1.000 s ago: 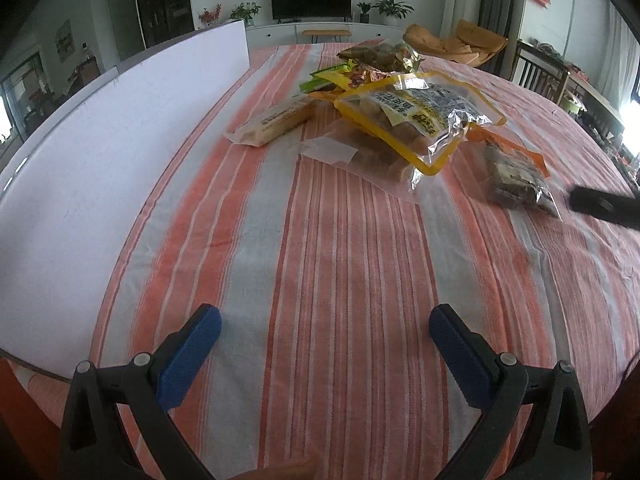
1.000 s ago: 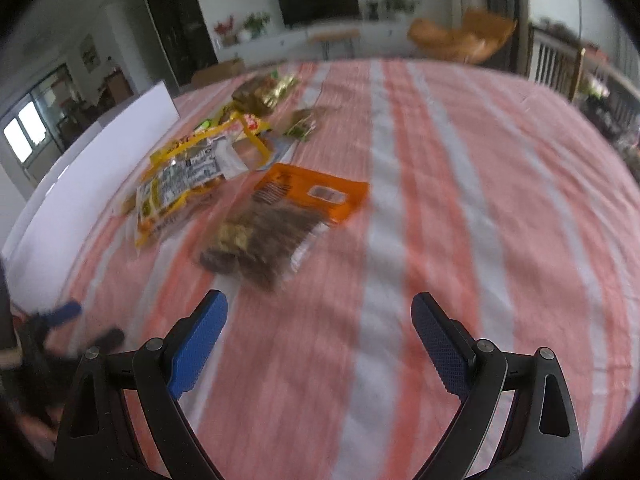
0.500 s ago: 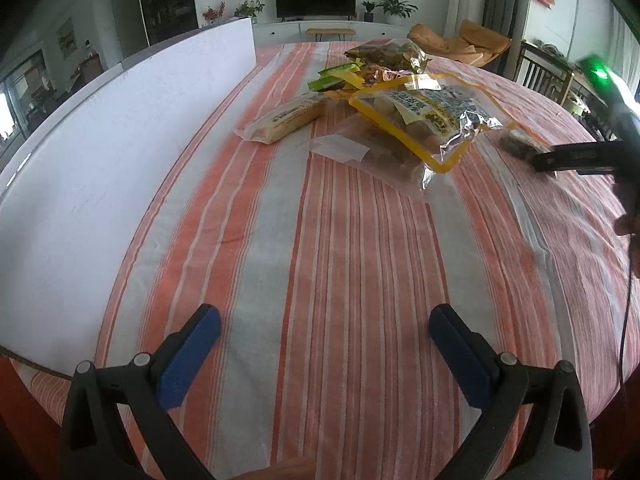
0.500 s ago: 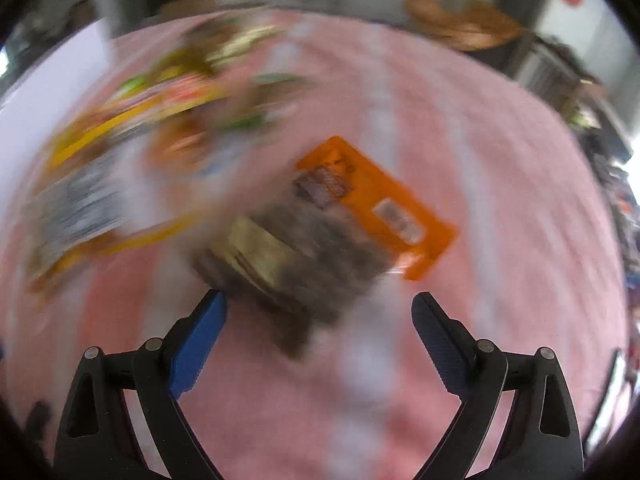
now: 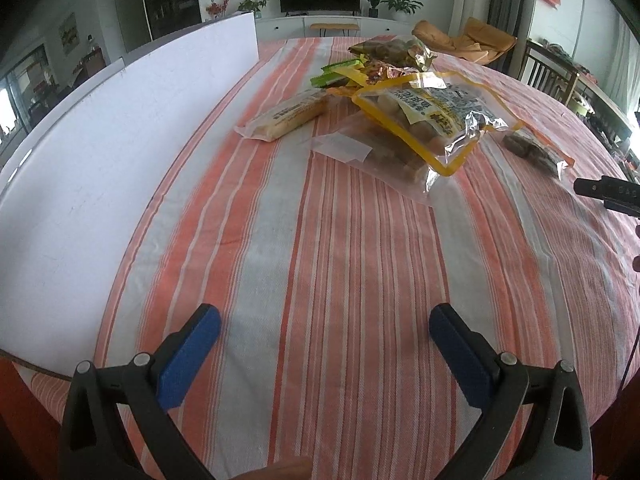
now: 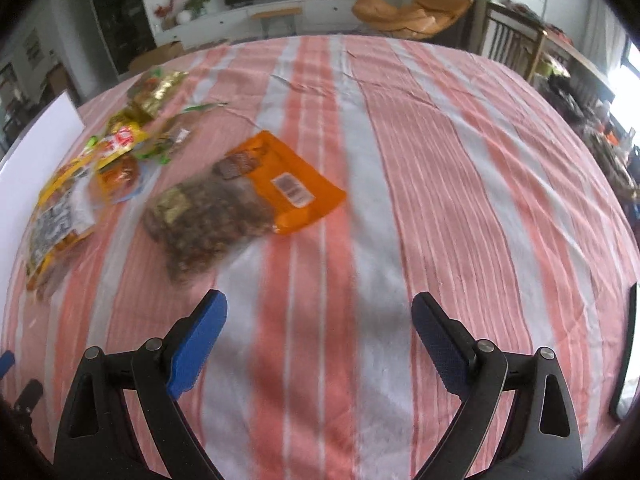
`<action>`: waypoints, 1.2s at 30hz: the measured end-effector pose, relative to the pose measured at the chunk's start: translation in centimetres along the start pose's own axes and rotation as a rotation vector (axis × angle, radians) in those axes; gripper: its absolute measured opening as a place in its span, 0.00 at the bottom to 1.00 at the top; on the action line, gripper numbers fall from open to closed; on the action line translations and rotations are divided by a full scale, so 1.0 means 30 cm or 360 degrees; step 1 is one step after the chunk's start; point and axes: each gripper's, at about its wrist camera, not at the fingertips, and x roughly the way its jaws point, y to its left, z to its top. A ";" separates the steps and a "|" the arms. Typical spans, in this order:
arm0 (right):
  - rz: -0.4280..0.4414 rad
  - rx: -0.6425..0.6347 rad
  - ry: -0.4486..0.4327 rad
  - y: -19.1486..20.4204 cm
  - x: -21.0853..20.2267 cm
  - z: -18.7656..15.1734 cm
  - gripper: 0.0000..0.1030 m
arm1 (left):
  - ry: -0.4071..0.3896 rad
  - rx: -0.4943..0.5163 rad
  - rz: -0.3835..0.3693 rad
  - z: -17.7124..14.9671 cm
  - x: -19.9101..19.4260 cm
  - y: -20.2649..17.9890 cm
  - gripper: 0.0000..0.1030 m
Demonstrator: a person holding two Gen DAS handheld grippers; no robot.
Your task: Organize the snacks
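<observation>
**Snacks scattered on striped bench, both claws released**

Snacks (image 5: 400,92) lying in loose pile on far part of bench (image 5: 340,240), on orange and white striped cloth. Large clear bag with yellow border (image 5: 432,120) on top of another clear bag with white label (image 5: 352,148). Pale long packet (image 5: 286,114) just beside them, toward white board (image 5: 120,140) standing along left edge of bench. Green packets (image 5: 334,74) and gold-foil bag (image 5: 394,50) further back in same pile. Orange bag of dark brown pieces (image 6: 240,204) lying apart from pile, flat on cloth, barcode label facing up; same bag visible near right side of left wrist view (image 5: 534,150).

Left claw (image 5: 324,340) released, blue pads (image 5: 188,356) wide apart, nothing between, hanging over bare cloth well short of pile. Right claw (image 6: 320,336) released too, pads (image 6: 198,340) wide apart and empty, pointing down at cloth with orange bag just ahead and slightly left, not touching it. Right wrist view somewhat blurred. Black tip of right claw seen at right edge of left wrist view (image 5: 608,192), near orange bag.
</observation>
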 end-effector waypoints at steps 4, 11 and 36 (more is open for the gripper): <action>-0.0029 -0.0004 -0.0012 -0.008 0.041 0.015 0.93 | -0.0005 0.0000 0.0003 -0.003 -0.001 -0.001 1.00; -0.0036 -0.0044 -0.0070 -0.005 0.054 0.016 0.94 | -0.0029 -0.0014 0.0013 -0.008 0.000 -0.001 1.00; -0.0015 -0.0065 -0.0130 -0.003 0.063 0.010 0.94 | 0.0096 0.1335 -0.0383 0.556 0.092 -0.405 1.00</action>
